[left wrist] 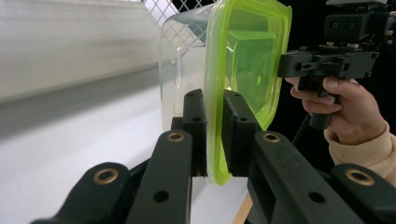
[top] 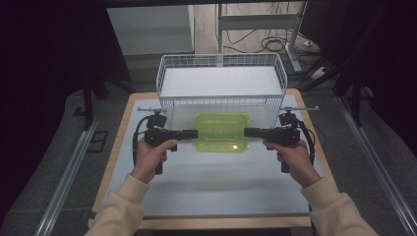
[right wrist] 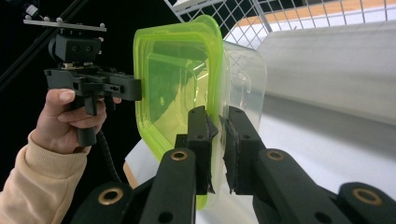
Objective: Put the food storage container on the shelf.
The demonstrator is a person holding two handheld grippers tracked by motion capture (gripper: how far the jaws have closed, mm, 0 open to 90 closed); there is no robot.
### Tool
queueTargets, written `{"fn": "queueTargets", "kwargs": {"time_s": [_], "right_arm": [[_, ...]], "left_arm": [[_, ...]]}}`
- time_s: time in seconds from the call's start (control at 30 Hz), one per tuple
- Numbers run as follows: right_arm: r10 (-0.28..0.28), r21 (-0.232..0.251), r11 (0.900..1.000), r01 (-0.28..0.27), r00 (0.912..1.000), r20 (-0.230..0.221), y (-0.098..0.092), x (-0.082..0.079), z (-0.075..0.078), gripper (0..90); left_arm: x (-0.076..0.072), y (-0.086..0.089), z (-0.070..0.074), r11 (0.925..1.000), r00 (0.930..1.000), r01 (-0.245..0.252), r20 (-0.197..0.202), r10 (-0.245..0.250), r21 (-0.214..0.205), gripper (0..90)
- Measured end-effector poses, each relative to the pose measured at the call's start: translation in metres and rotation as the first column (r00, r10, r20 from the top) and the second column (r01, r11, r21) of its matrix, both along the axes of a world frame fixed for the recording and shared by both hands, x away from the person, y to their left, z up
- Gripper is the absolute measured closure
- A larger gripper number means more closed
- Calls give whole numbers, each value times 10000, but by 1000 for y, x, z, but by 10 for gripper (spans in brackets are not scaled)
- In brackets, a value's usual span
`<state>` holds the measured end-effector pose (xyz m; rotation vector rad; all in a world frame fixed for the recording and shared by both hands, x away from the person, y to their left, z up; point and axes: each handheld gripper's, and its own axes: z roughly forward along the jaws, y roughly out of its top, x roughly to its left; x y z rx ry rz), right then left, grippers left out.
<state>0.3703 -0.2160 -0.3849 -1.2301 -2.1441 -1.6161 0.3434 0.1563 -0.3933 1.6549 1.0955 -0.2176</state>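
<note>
A clear plastic container with a lime-green lid [top: 221, 132] hangs between both grippers in front of the wire basket. My left gripper [top: 195, 133] is shut on the container's left rim; in the left gripper view its jaws pinch the green lid edge [left wrist: 215, 135]. My right gripper [top: 246, 132] is shut on the right rim, and the right gripper view shows the lid edge [right wrist: 215, 116] squeezed between its pads. Each gripper view shows the other hand and gripper across the container [left wrist: 252, 60] [right wrist: 177, 79].
A white wire basket [top: 221, 78] stands at the back of the table, right behind the container. The white table mat [top: 206, 182] stretches toward the near edge. Dark floor, rails and table legs surround the table.
</note>
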Motion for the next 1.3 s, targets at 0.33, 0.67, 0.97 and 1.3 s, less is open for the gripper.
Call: {"fn": "queueTargets", "kwargs": {"time_s": [0.33, 0.67, 0.97, 1.3], "right_arm": [[-87, 3, 10000, 87, 9998, 204, 3, 10, 20, 815], [-169, 64, 9998, 167, 9992, 359, 4, 21, 40, 814], [-229, 31, 9997, 228, 9989, 400, 4, 33, 52, 814], [-386, 55, 9992, 385, 9988, 305, 6, 52, 58, 812]], "left_arm": [[10, 2, 20, 10000, 9998, -34, 205, 34, 9, 817], [22, 3, 40, 10000, 9990, -65, 451, 63, 52, 817], [34, 3, 49, 10000, 9991, -69, 424, 69, 7, 817], [51, 3, 57, 9998, 9989, -190, 434, 189, 19, 817]]}}
